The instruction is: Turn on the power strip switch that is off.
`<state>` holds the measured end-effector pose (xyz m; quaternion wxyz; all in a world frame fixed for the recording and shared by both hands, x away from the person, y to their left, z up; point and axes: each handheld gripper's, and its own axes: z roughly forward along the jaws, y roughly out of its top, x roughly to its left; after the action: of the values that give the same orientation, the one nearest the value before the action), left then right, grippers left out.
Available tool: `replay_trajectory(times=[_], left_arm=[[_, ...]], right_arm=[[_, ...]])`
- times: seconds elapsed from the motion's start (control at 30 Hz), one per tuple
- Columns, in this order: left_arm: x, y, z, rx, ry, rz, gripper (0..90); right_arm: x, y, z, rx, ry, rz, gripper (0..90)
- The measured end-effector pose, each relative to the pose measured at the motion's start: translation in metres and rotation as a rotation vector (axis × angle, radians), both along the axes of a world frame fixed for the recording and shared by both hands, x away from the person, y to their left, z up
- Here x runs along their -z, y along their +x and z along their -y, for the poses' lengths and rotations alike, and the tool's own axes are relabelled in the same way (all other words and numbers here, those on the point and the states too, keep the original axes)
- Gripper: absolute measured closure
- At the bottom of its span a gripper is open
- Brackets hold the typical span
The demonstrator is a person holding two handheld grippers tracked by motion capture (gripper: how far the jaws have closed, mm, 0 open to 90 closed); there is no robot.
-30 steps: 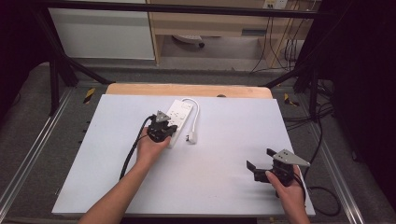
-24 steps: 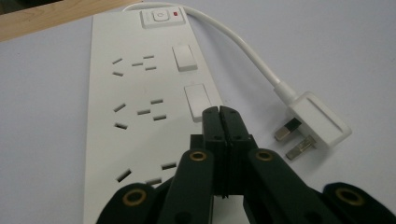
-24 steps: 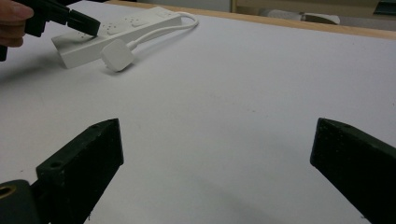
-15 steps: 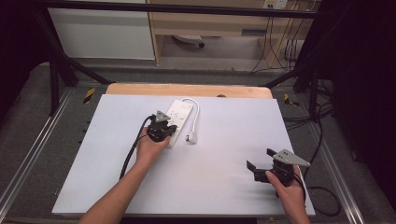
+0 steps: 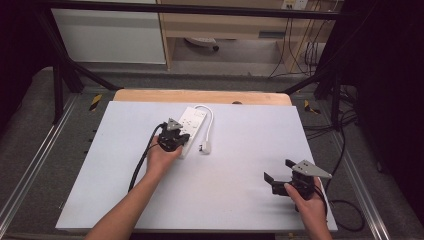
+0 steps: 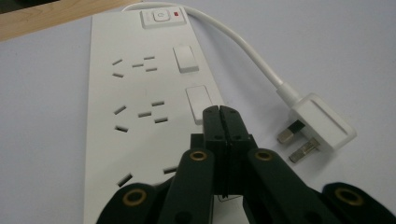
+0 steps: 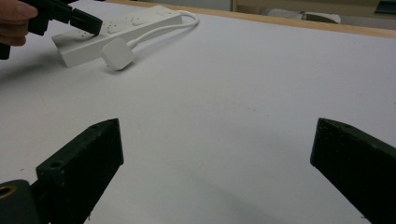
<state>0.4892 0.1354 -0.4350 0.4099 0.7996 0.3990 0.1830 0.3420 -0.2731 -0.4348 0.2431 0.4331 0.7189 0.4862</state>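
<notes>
A white power strip (image 5: 192, 120) lies at the back middle of the white table, its cable looping round to a white three-pin plug (image 5: 205, 147) that rests beside it. My left gripper (image 5: 176, 136) is over the near half of the strip. In the left gripper view its jaws (image 6: 222, 113) are shut with nothing between them, and their tips sit at the lower edge of a rocker switch (image 6: 198, 99); the plug (image 6: 317, 122) lies just to the right. My right gripper (image 5: 277, 171) is low over the front right of the table, open wide and empty, with its fingers (image 7: 88, 156) far apart.
The white table top (image 5: 240, 200) has a wooden strip (image 5: 200, 96) along its far edge. A black frame and metal rails run down both sides. Black cables trail from each gripper. In the right gripper view the strip (image 7: 116, 32) and the left gripper (image 7: 70, 16) sit far off at the upper left.
</notes>
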Motion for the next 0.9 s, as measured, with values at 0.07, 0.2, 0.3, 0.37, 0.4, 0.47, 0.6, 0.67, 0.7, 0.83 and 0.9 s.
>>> replay_trajectory(times=[0.07,0.2,0.3,0.37,0.4,0.47,0.6,0.67,0.7,0.83,0.9], left_arm=[[0.0006,0.0008,0.0007,-0.001,-0.001,0.000,90.0],[0.0017,0.0023,0.0010,-0.008,-0.005,0.000,90.0],[0.0020,0.0015,0.0023,-0.009,0.001,0.005,90.0],[0.0021,0.0013,0.0021,-0.006,0.003,0.008,90.0],[0.0023,0.0012,0.0017,-0.003,0.002,0.010,90.0],[0.0023,0.0010,0.0010,-0.002,0.000,0.011,90.0],[0.0023,0.0003,0.0015,0.000,0.007,0.018,90.0],[0.0027,0.0004,0.0018,-0.004,0.003,0.019,90.0],[0.0029,0.0006,0.0016,-0.003,0.006,0.020,90.0],[0.0055,0.0006,0.0017,-0.011,-0.001,0.030,90.0],[0.0074,-0.0006,0.0021,-0.015,-0.006,0.043,90.0]], right_arm=[[0.0001,0.0001,0.0002,-0.002,-0.005,0.003,2.9],[0.0000,-0.0001,0.0010,-0.002,-0.005,0.002,2.9],[0.0001,-0.0001,0.0011,-0.002,-0.004,0.001,2.9],[0.0001,0.0000,0.0010,-0.001,-0.003,0.002,2.9],[0.0001,0.0000,0.0008,-0.002,-0.004,0.002,3.0],[0.0000,0.0000,0.0008,-0.002,-0.005,0.003,2.9],[0.0000,0.0000,0.0013,-0.001,-0.005,0.003,3.0],[0.0001,-0.0001,0.0012,-0.001,-0.004,0.001,2.9],[0.0001,-0.0001,0.0011,-0.002,-0.006,0.002,2.9],[0.0000,-0.0003,0.0007,-0.003,-0.008,0.004,3.0],[-0.0001,-0.0005,0.0010,-0.002,-0.008,0.004,2.9]])
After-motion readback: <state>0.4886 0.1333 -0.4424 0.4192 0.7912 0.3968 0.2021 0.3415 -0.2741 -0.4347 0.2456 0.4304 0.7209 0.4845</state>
